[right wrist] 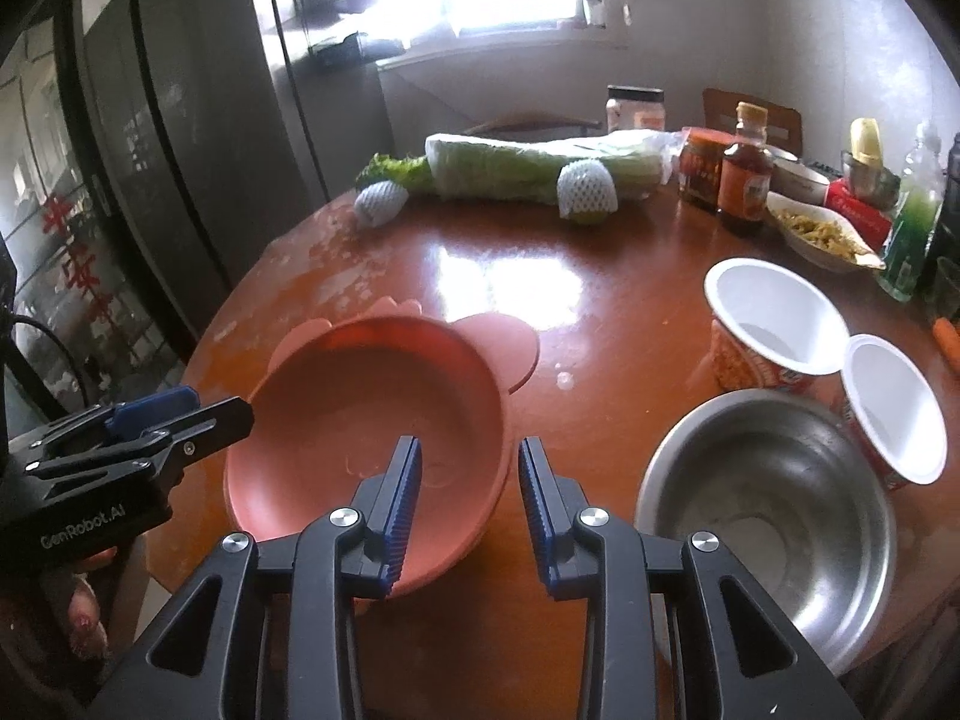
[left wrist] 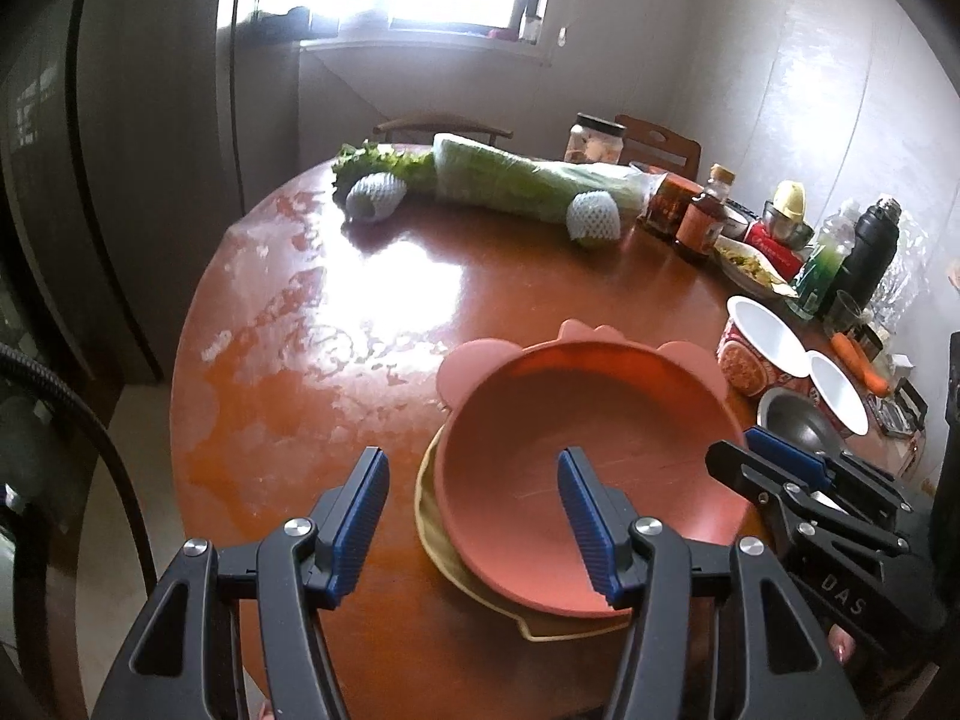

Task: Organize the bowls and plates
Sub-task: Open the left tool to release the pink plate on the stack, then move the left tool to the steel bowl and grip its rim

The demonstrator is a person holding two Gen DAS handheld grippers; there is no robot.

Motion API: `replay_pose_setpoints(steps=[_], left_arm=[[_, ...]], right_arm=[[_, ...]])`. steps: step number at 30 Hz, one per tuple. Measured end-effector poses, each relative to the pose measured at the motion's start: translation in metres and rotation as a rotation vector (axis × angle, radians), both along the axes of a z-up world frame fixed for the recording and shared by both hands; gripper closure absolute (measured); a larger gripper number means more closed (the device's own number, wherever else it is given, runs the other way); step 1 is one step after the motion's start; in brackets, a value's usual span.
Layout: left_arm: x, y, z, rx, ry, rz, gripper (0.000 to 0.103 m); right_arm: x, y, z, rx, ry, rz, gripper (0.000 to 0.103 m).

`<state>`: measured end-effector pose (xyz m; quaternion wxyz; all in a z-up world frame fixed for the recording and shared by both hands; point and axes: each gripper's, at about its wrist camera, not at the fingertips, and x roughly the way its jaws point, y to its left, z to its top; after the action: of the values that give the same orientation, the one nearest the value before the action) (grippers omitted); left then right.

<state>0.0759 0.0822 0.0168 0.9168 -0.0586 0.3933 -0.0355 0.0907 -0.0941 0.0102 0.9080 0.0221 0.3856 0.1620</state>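
Note:
A pink bowl point(left wrist: 576, 462) rests on a stack: a pink animal-shaped plate point(left wrist: 474, 360) behind and a yellow plate point(left wrist: 432, 516) beneath, at the near edge of the round wooden table point(left wrist: 372, 300). My left gripper point(left wrist: 474, 516) is open; its jaws straddle the bowl's left rim without touching. My right gripper point(right wrist: 471, 498) is open, its jaws either side of the bowl's point(right wrist: 372, 420) right rim. It shows in the left wrist view point(left wrist: 762, 468). A steel bowl point(right wrist: 768, 516) and two white paper bowls point(right wrist: 774, 312) point(right wrist: 894, 408) stand to the right.
Cabbage point(right wrist: 540, 165), lettuce and two foam-netted fruits point(right wrist: 588, 189) lie at the table's far side. Sauce jars and bottles point(right wrist: 744, 174), a dish of food point(right wrist: 822, 234), a green bottle, a black flask point(left wrist: 870, 252) and a carrot point(left wrist: 861, 360) crowd the right edge.

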Motion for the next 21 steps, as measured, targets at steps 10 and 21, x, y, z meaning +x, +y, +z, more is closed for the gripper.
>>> replay_pose_setpoints(steps=[10,21], left_arm=[[-0.013,-0.038,0.020,0.041,-0.031,-0.042,0.045],[-0.019,-0.099,0.031,0.058,-0.040,-0.157,0.045]], right_arm=[[-0.030,-0.034,0.034,0.047,-0.124,-0.034,0.052],[-0.057,-0.097,0.047,0.088,-0.173,-0.117,0.047]])
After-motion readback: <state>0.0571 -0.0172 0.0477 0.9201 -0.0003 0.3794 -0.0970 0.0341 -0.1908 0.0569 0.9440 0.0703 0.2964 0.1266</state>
